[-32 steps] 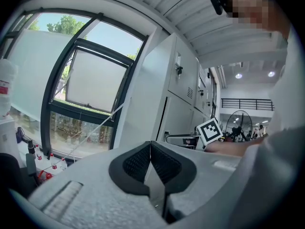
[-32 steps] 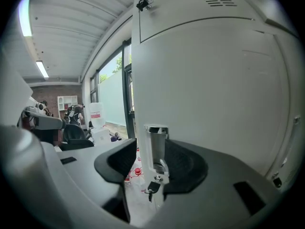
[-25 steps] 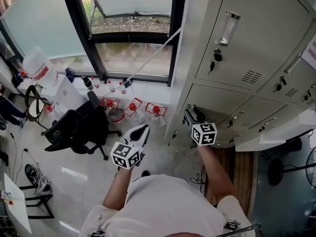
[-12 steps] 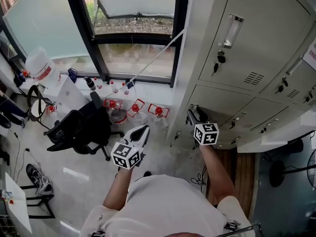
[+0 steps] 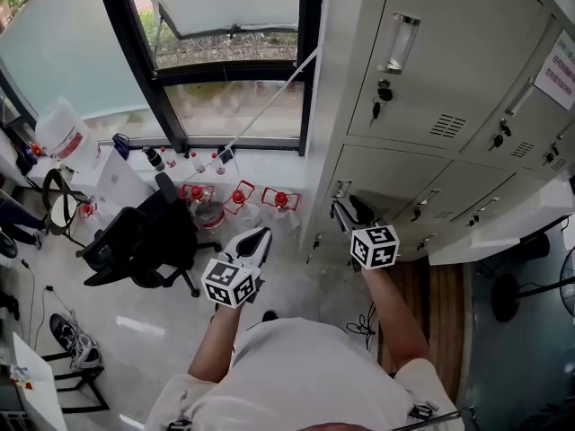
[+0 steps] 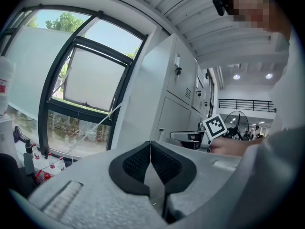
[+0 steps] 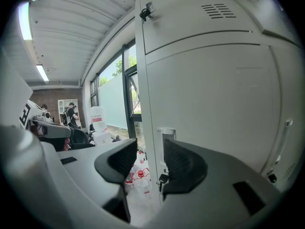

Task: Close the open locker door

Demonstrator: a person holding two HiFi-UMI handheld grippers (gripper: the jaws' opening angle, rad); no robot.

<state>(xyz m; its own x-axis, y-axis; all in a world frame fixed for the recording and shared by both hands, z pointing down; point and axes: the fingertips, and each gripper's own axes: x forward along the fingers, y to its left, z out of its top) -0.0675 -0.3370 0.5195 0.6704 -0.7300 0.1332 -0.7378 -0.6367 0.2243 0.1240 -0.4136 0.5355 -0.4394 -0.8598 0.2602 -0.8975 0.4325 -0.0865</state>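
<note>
Hardly moved since before: left tongs (image 5: pixel 259 236) clenched on nothing, right tongs (image 5: pixel 345 208) released just beside the locker door (image 5: pixel 395 173).

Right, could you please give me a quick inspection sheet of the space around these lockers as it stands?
Surface: glossy pale floor.
Job's things: grey lockers; the door facing the right gripper looks flush, with its handle recess ahead of the jaws.
Clutter: black chair, red-capped bottles, big jug, shoes.
Grippers: left gripper shut, empty; right gripper open, empty.
Cables: black cable on the floor by the lockers; white cord across the window.
Surroundings: people far off.
</note>
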